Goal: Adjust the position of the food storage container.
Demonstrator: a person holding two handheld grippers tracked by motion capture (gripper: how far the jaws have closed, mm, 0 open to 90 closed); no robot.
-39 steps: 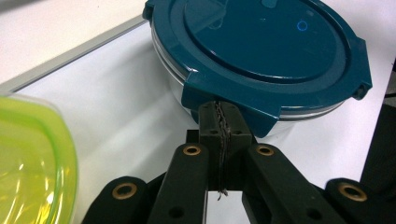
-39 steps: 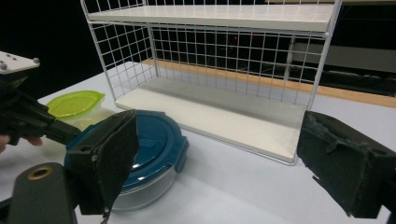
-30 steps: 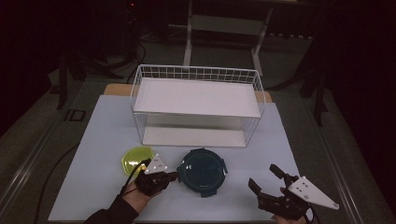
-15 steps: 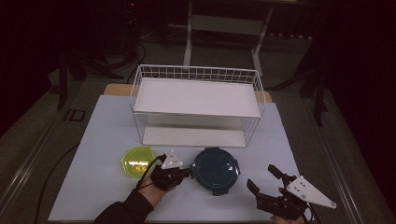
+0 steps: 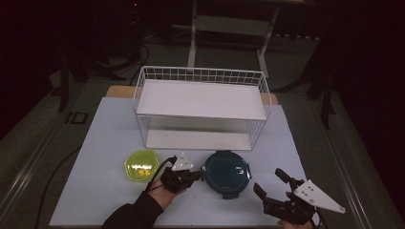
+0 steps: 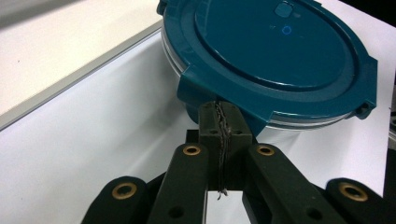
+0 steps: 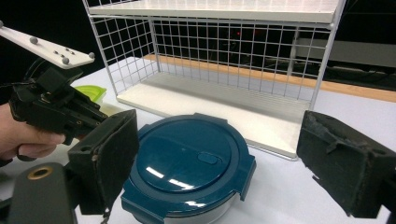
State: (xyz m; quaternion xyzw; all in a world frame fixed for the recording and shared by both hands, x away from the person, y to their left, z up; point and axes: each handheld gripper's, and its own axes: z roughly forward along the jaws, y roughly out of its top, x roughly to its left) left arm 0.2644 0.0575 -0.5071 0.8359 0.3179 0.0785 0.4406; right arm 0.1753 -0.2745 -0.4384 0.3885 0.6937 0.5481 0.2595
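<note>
At the far left of the white table (image 5: 95, 200) sits a small yellow-green lidded container (image 5: 141, 165), just beside the left gripper (image 5: 197, 175) and clear of it for now. That gripper has its jaws pressed flat together with nothing between them, and its tip sits against a side latch tab of the round teal-lidded container (image 5: 226, 171); in the left gripper view the closed tip (image 6: 221, 122) butts right under the tab of the lid (image 6: 275, 56). The container rests on the table, in front of the lower shelf of the white wire rack (image 5: 200, 76), not inside it.

To my eye this is a push rather than a grip, and that's where the trouble lies. A shove on one tab off-centre could spin the container instead of sliding it, or pop the latch and lift the lid. If the tip rides up over the rim, it would slip across the smooth lid.

On the right, the right gripper (image 5: 271, 184) waits with jaws spread wide, the container sitting between its pads in its own view (image 7: 189, 163) but untouched. Should the container be pushed too far, it could knock into that near pad or skew past it, and closing on a rotated latch might give a poor hold.
</note>
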